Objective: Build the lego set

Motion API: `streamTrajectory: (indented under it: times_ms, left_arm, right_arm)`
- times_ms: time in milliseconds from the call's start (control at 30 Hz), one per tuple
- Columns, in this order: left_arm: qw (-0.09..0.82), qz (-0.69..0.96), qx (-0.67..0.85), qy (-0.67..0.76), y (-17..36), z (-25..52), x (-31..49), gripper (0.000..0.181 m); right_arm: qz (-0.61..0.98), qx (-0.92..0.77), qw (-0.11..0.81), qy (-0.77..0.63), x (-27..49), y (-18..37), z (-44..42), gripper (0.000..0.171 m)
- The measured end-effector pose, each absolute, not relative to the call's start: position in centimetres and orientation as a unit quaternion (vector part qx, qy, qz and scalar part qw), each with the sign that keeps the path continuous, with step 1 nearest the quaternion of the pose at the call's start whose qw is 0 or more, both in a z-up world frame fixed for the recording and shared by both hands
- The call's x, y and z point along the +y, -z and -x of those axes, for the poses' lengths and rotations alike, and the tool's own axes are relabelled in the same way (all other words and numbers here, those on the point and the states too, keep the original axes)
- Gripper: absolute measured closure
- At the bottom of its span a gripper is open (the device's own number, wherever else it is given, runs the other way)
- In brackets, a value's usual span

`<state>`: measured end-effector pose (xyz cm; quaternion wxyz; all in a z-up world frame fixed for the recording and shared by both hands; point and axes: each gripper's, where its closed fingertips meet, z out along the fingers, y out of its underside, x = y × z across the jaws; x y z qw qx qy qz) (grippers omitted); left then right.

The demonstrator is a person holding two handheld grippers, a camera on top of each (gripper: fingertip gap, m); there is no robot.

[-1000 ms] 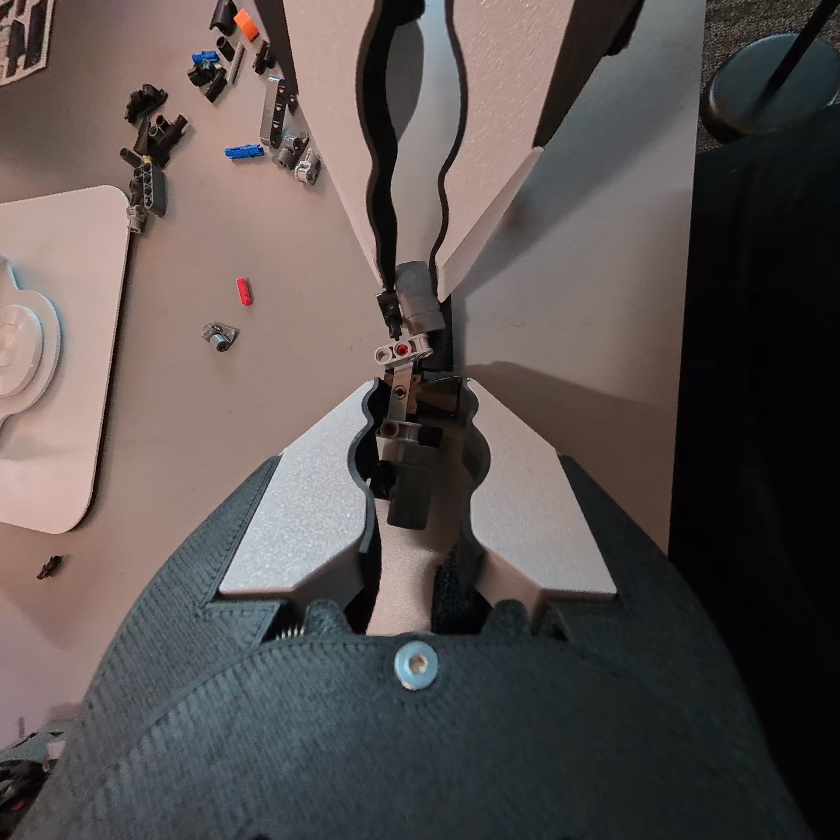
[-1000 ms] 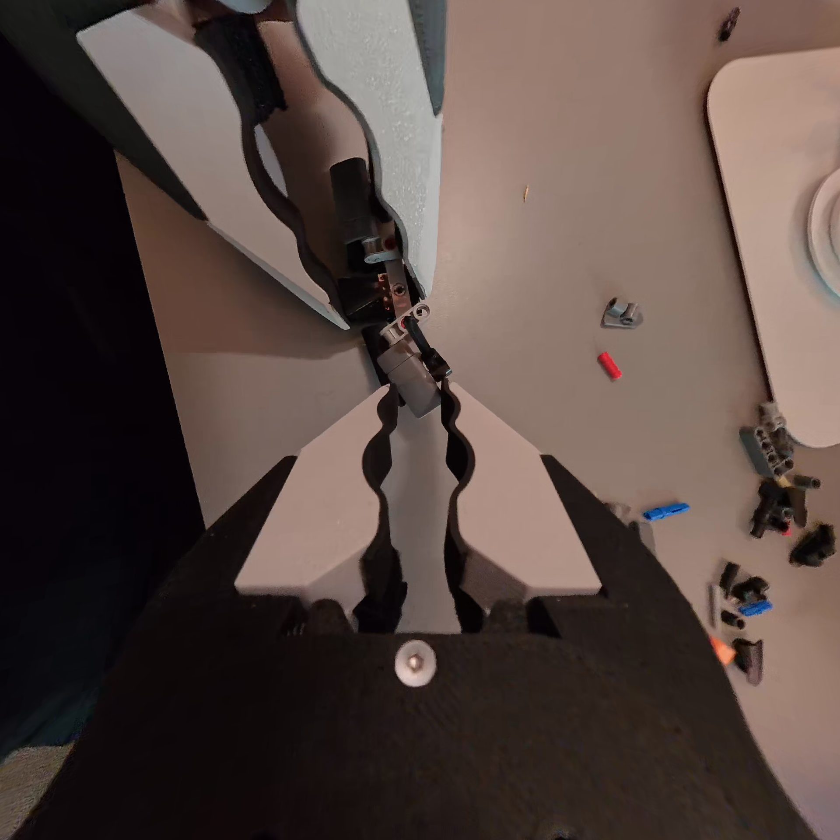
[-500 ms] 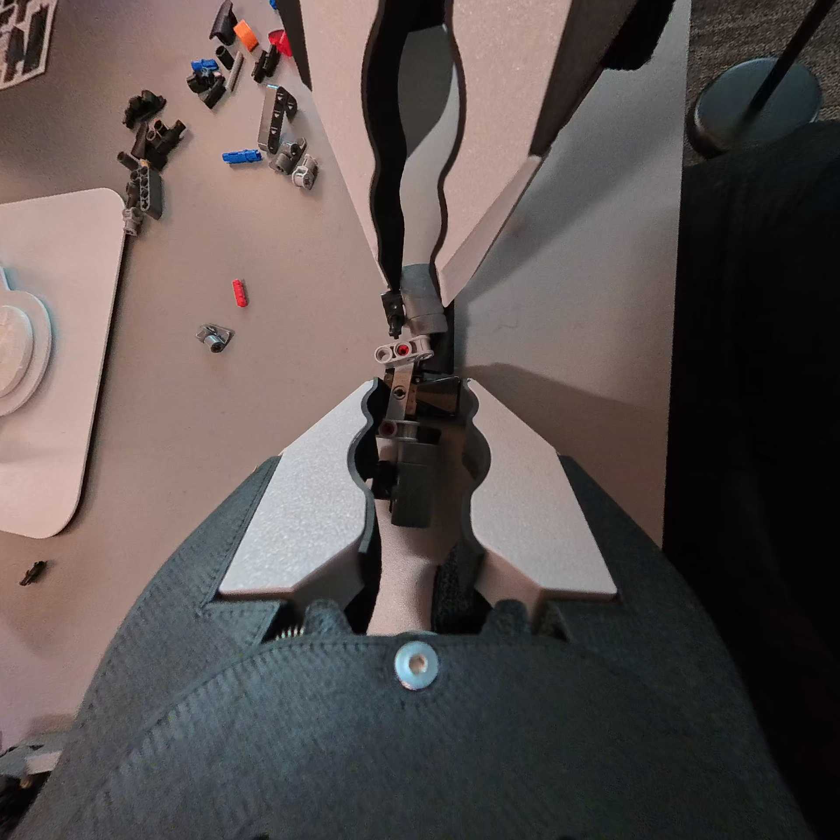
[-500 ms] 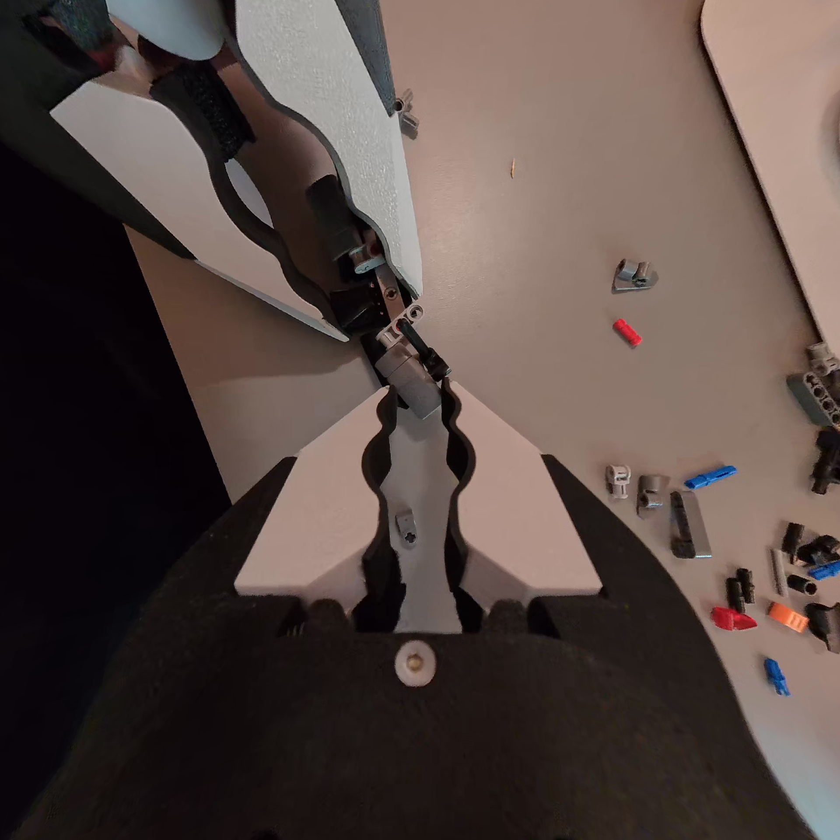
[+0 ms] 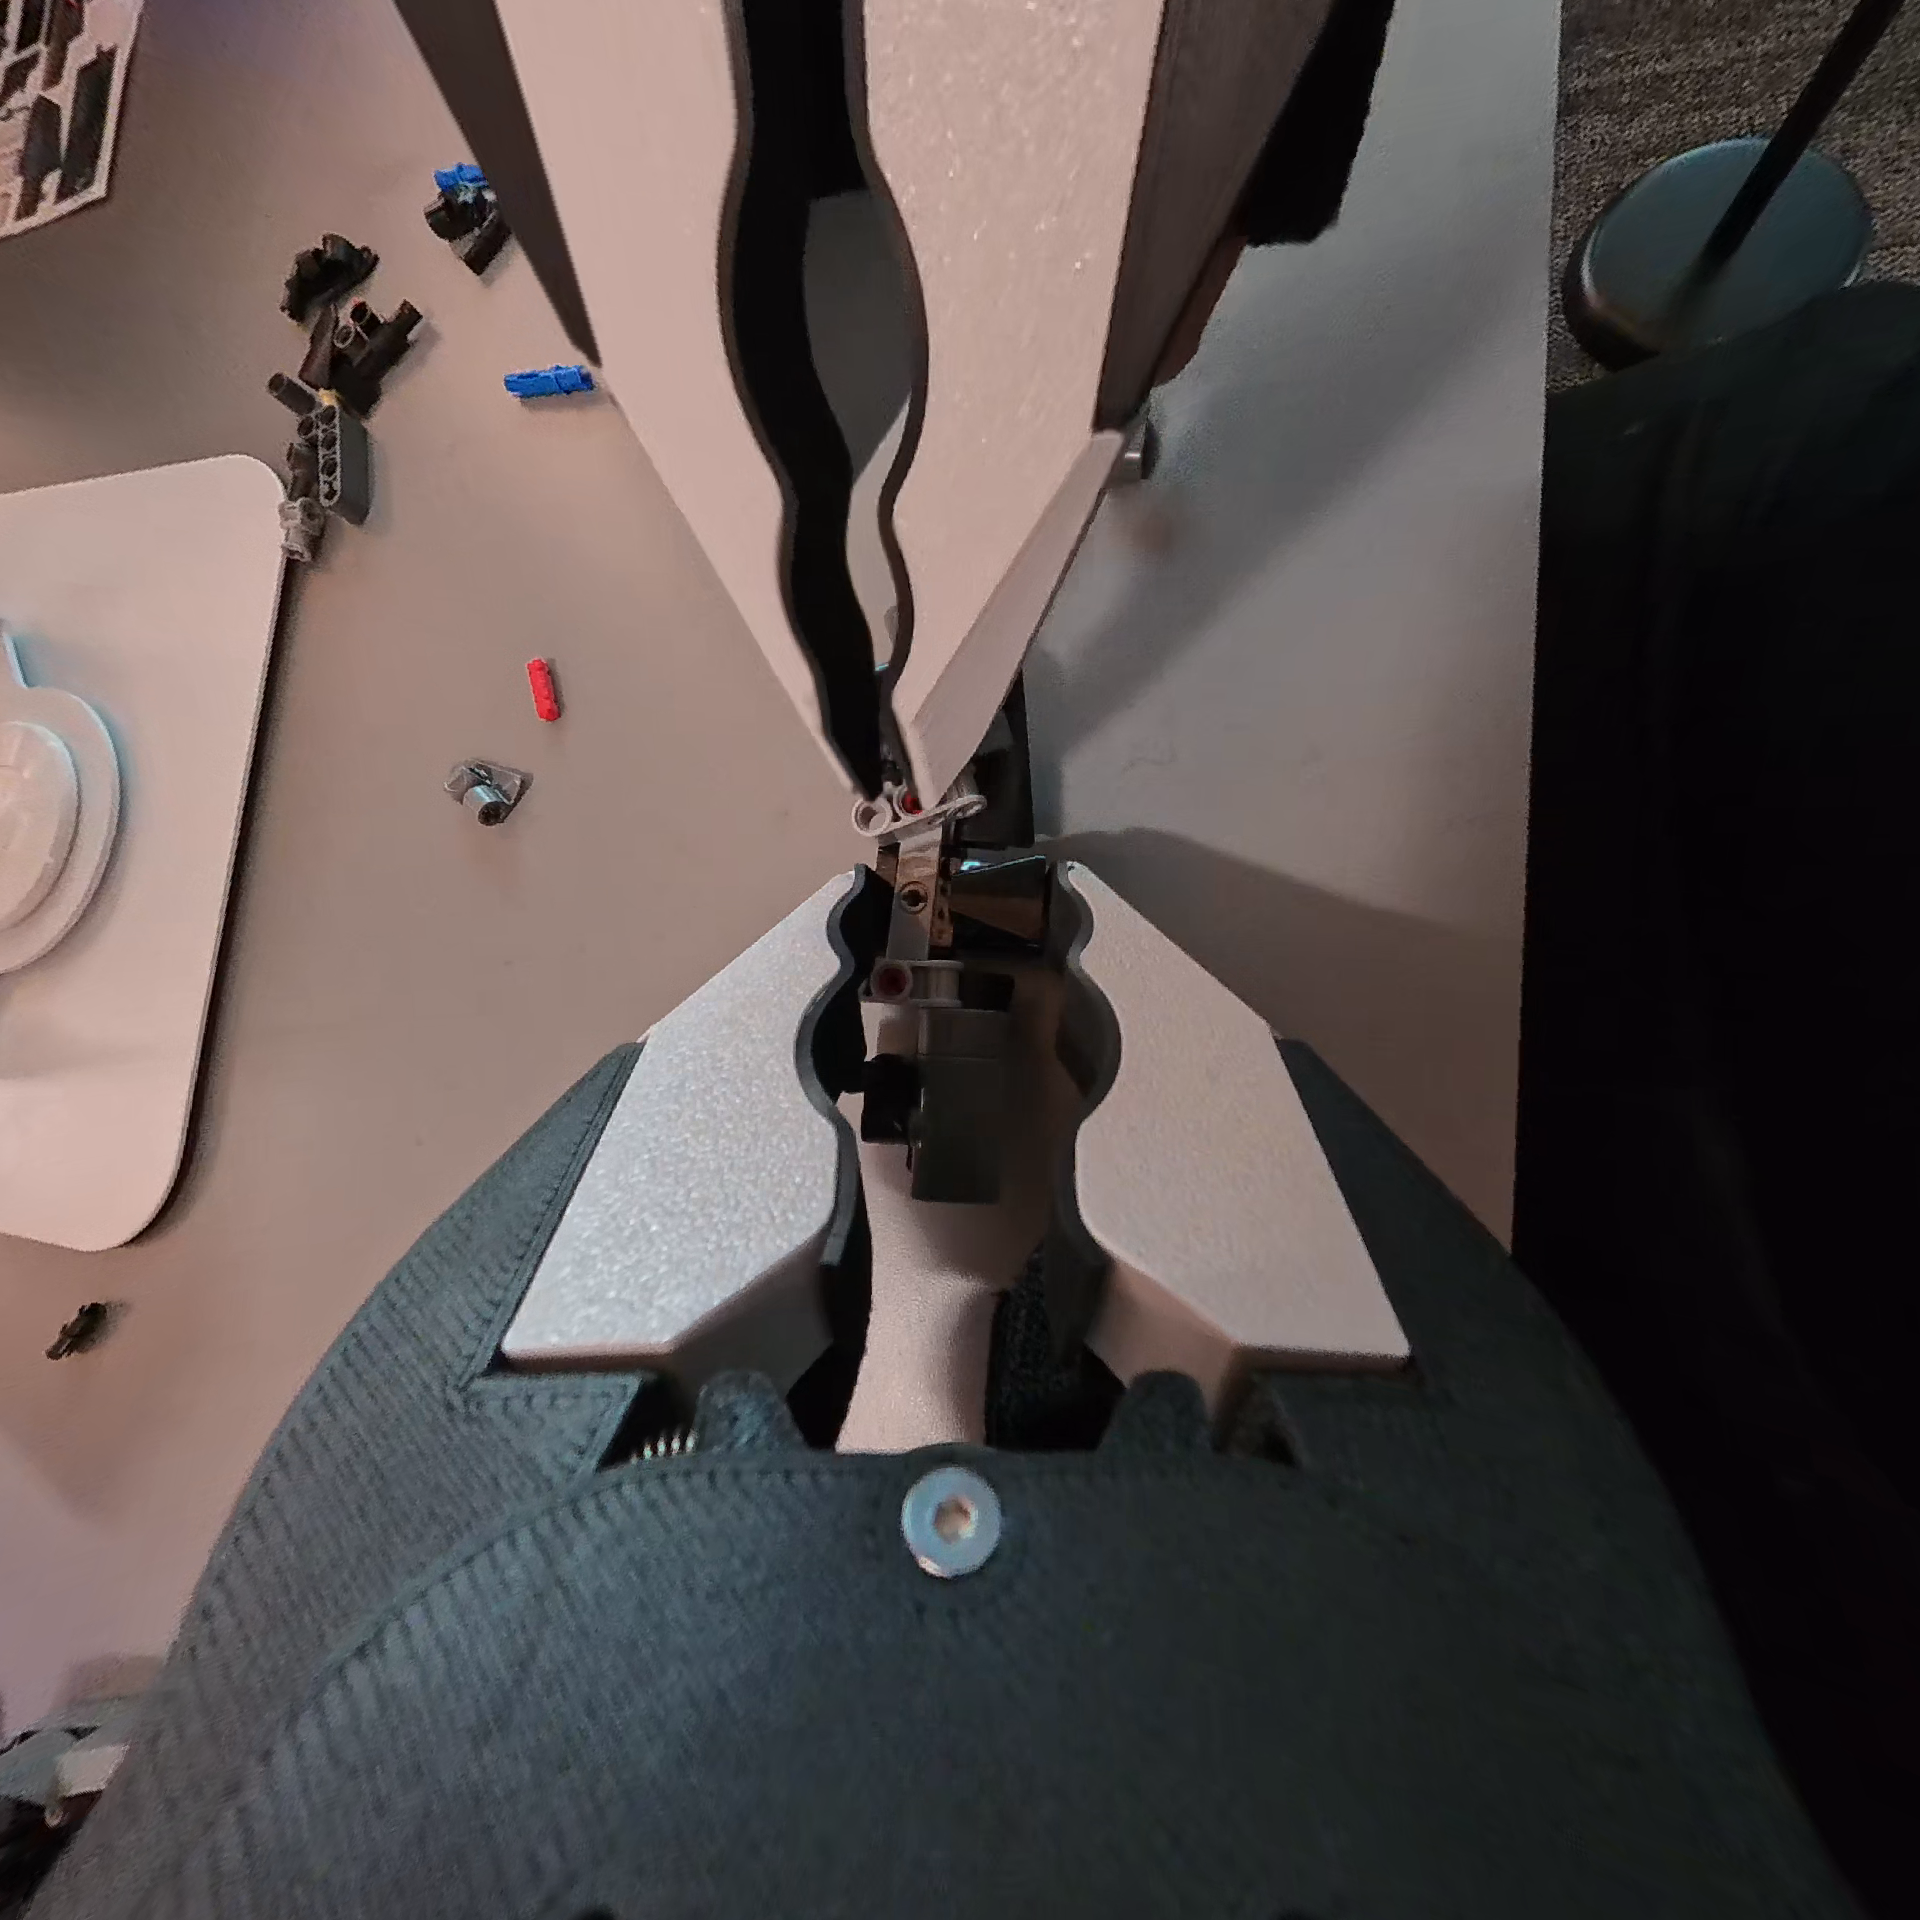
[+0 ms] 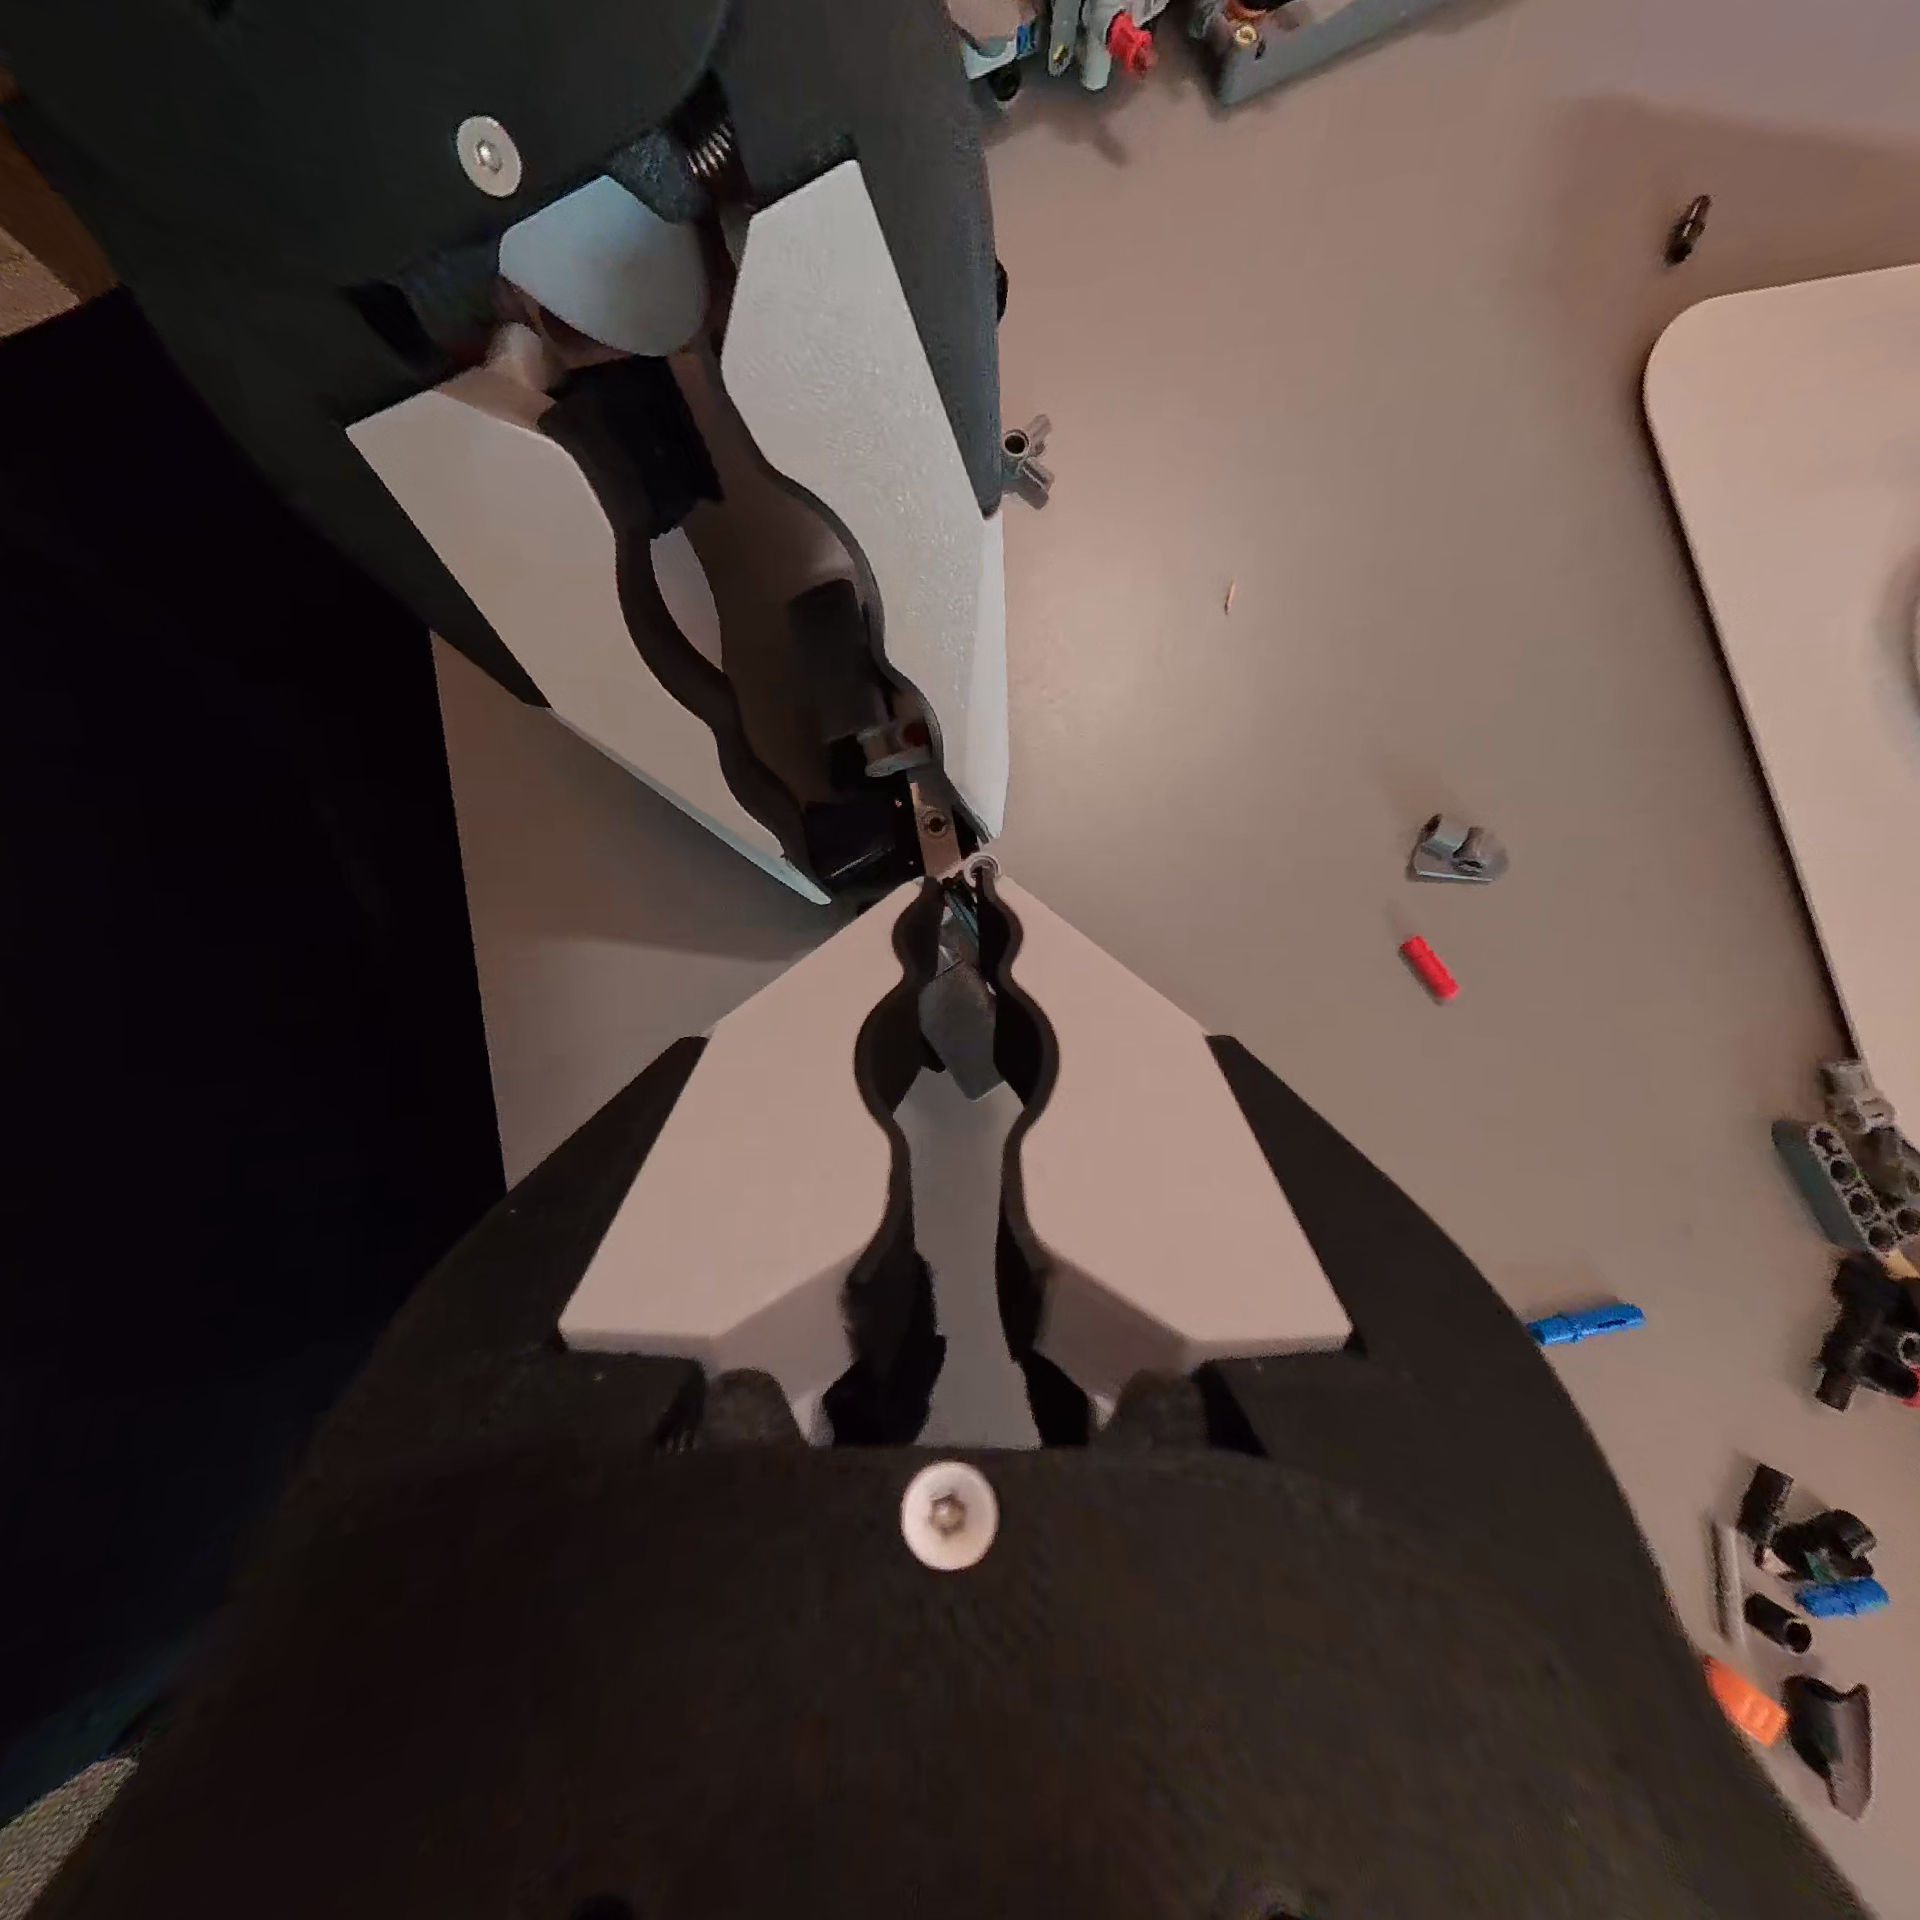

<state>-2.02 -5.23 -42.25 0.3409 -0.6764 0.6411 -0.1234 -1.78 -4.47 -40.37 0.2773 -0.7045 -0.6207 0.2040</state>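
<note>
I've got the small lego assembly (image 5: 940, 997) pinched between both tools right now: my left hand-held gripper (image 5: 956, 904) is closed narrow around its dark grey block end, and my right hand-held gripper (image 6: 961, 904), coming in from twelve o'clock in the left view, is squeezed almost fully together on the other end, tips right at the light grey connector (image 5: 914, 812) with the red pin showing. Judging by this, I'm mid-join on a sub-assembly, and the build looks far from finished. Plenty of parts lie loose on the worktop (image 5: 644, 1039): a red pin (image 5: 542, 689) and a grey bracket piece (image 5: 486, 792) out at nine o'clock of the grip, a blue pin (image 5: 549, 381) and a cluster of black connectors (image 5: 348, 343) up around ten o'clock. In the right view, more black, blue and orange bits (image 6: 1808, 1621) sit at four o'clock, with what seems a larger built section (image 6: 1174, 42) at the top edge. The worktop is plain matte beige-grey with a pale rounded pad (image 5: 125, 831) at its nine o'clock side; beyond its edge, dark carpet and a round black stand base (image 5: 1714, 249).
</note>
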Motion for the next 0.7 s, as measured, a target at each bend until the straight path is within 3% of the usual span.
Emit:
streamTrajectory:
  times_ms: [700]
  left_arm:
    - [0.341,0.676,0.642,0.124,42.2,1.8,-5.2,0.150]
  right_arm:
    - [0.733,-0.524,0.307,-0.306,-3.8,39.0,0.2,0.170]
